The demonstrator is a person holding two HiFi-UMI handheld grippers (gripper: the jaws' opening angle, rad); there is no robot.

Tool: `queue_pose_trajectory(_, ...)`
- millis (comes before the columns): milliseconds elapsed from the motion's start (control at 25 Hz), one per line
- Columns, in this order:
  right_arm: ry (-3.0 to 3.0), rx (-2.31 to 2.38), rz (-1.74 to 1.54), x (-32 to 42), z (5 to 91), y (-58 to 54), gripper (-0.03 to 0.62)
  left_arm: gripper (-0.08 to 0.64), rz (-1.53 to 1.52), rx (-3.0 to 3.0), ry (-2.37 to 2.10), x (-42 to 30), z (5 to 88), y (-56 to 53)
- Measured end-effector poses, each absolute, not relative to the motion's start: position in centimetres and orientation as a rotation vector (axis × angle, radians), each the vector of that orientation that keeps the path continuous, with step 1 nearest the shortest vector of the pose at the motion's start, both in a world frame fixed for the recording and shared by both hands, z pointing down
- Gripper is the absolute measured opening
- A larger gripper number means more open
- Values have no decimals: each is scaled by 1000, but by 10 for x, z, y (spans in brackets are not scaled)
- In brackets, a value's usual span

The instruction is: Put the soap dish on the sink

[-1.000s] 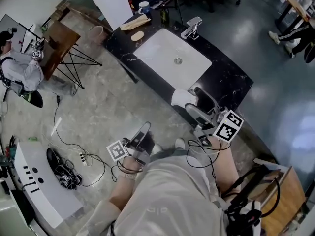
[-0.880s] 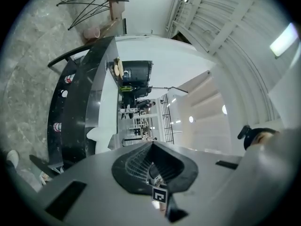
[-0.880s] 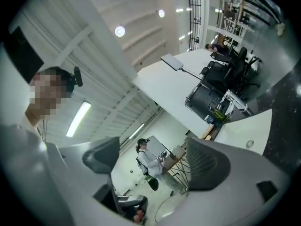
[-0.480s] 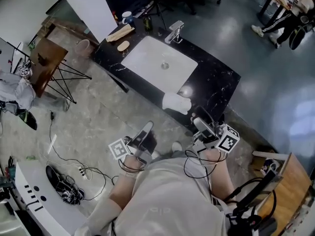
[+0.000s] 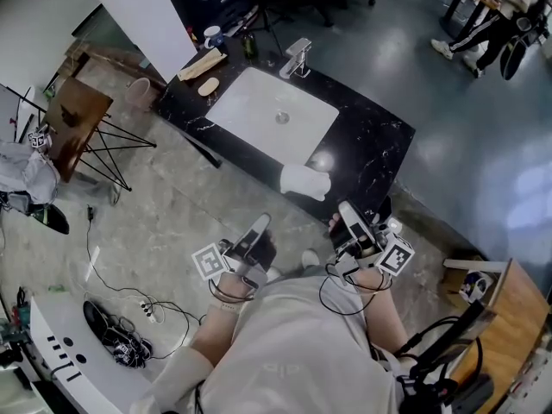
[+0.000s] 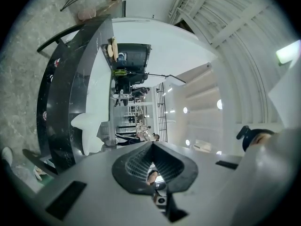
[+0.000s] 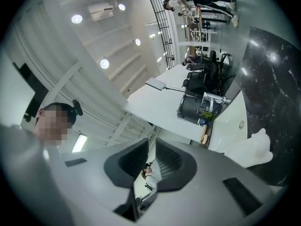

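The white soap dish (image 5: 305,181) lies on the black marble counter (image 5: 379,145) at its near edge, beside the white sink basin (image 5: 272,110); it also shows in the left gripper view (image 6: 87,126) and the right gripper view (image 7: 249,149). My right gripper (image 5: 345,207) hangs short of the counter edge, a little apart from the dish. Its jaws are closing to a hairline gap (image 7: 151,140) with nothing between them. My left gripper (image 5: 258,222) is held over the floor, farther from the counter, its pads (image 6: 141,161) meeting at the tips and empty.
A faucet (image 5: 296,57) stands behind the basin. A tan soap (image 5: 208,86), a wooden tray (image 5: 200,64), a cup (image 5: 211,34) and a bottle (image 5: 249,43) crowd the counter's far left end. A folding table (image 5: 78,115), floor cables (image 5: 129,291) and a wooden crate (image 5: 504,304) surround me.
My right gripper stood wide open right by the soap dish; it has drawn back from the dish and closed. The left gripper shifted slightly. The counter sits farther off in view.
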State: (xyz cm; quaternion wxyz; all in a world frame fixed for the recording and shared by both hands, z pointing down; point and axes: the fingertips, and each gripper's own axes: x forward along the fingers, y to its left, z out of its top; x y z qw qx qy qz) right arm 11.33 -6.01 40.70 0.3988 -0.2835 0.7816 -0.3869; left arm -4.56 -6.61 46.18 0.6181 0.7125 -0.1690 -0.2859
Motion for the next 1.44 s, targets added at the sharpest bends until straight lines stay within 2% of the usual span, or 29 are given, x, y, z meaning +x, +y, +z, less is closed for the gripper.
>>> queue_pose_trajectory(1440,1981,-780,-1039,107,428,-61,49,6,-642,1631,-413,-52,471,-62)
